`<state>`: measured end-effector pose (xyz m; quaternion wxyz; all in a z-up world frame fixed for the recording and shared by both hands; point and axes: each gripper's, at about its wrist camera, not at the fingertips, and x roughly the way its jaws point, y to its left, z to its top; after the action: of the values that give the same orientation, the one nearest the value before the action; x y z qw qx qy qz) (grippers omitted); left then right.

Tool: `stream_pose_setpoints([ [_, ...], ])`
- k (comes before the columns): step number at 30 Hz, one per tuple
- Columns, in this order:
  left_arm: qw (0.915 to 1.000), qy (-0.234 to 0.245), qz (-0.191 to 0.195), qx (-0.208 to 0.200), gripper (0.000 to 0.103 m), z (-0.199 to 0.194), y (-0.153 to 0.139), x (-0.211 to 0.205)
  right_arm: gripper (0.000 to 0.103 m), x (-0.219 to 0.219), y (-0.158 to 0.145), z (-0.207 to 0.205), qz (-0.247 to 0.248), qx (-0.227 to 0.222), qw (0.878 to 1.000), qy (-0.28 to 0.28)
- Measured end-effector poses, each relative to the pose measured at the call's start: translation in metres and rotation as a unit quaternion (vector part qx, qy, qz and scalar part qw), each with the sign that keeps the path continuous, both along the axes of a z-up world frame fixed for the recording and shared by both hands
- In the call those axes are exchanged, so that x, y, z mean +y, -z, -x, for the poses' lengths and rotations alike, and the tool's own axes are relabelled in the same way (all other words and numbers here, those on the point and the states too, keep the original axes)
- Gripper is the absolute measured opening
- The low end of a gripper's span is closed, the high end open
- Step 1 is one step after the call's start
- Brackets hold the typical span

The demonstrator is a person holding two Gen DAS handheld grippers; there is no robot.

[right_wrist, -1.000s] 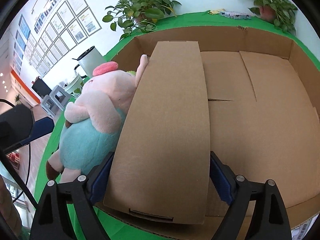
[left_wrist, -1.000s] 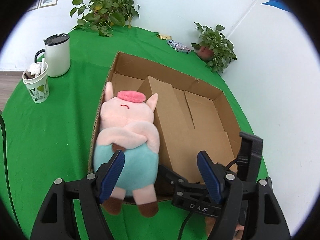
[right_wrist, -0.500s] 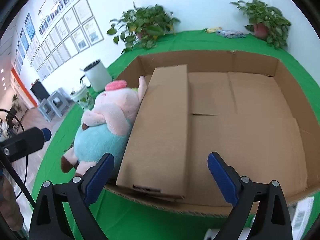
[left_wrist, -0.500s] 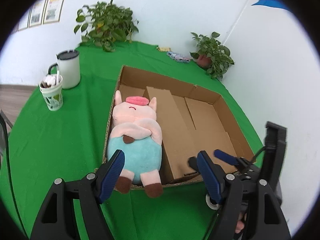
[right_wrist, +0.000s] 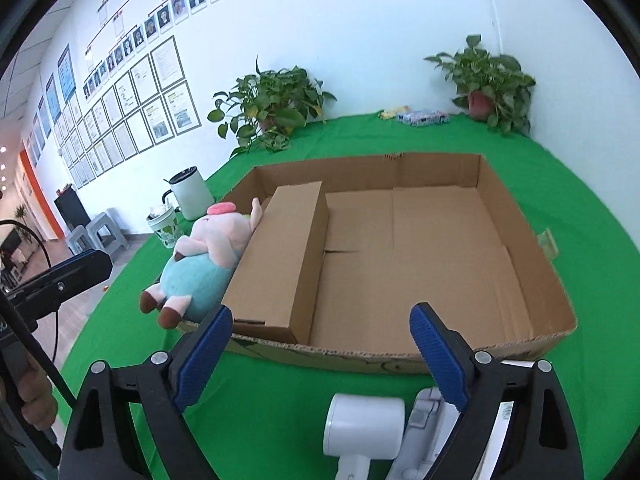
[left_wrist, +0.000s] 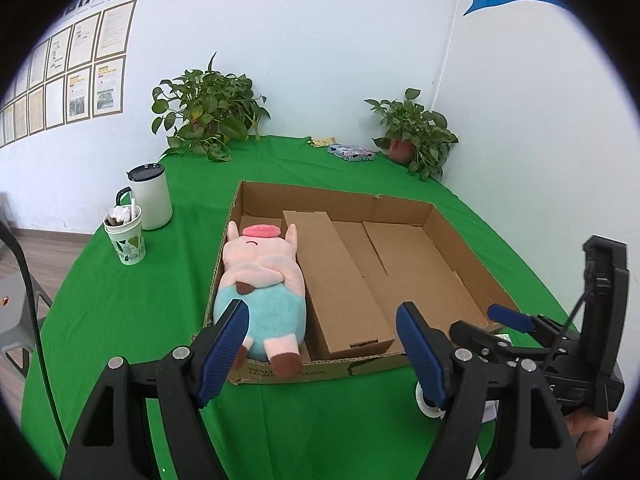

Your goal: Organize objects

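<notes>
Desk (left_wrist: 120, 304), covered with green cloth, carries a wide cardboard tray (right_wrist: 520, 216) near its front edge. Inside, along the tray's left wall, lie a long carton (right_wrist: 280, 256) and a plush pig (left_wrist: 260, 280), packed side by side, probably to save room. A white hair dryer (right_wrist: 362, 420) waits at the front edge. Left gripper (left_wrist: 320, 344) is released, opening; right gripper (right_wrist: 320, 356) is empty, narrowing slightly.

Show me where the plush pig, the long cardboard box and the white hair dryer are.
plush pig (left_wrist: 264, 304): left wrist view, teal belly.
long box (right_wrist: 280, 256): right wrist view, top face.
hair dryer (right_wrist: 362, 424): right wrist view, white barrel.
</notes>
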<state>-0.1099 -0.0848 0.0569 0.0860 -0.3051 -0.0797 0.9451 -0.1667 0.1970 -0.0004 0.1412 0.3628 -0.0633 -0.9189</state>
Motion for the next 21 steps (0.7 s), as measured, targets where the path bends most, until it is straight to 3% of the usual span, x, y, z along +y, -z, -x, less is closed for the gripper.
stream_pose_setpoints([
  [5, 0.9999, -0.009, -0.006, -0.006, 0.076, -0.011, 0.004, -0.006, 0.086, -0.022, 0.024, 0.041, 0.052, -0.077, 0.995, -0.037],
  [8, 0.9998, -0.015, -0.003, -0.009, 0.076, -0.017, 0.007, -0.010, 0.073, -0.038, 0.041, 0.067, 0.061, -0.116, 0.990, -0.045],
  [12, 0.9997, -0.022, -0.005, -0.014, 0.076, -0.023, 0.012, -0.022, 0.053, -0.060, 0.065, 0.092, 0.035, -0.146, 0.987, -0.050],
  [14, 0.9995, -0.026, -0.008, -0.015, 0.076, -0.025, 0.015, -0.027, 0.052, -0.065, 0.070, 0.093, 0.052, -0.149, 0.986, -0.055],
  [21, 0.9991, -0.026, -0.026, -0.022, 0.076, -0.026, 0.024, -0.039, 0.051, -0.074, 0.069, 0.085, 0.042, -0.154, 0.986, -0.053],
])
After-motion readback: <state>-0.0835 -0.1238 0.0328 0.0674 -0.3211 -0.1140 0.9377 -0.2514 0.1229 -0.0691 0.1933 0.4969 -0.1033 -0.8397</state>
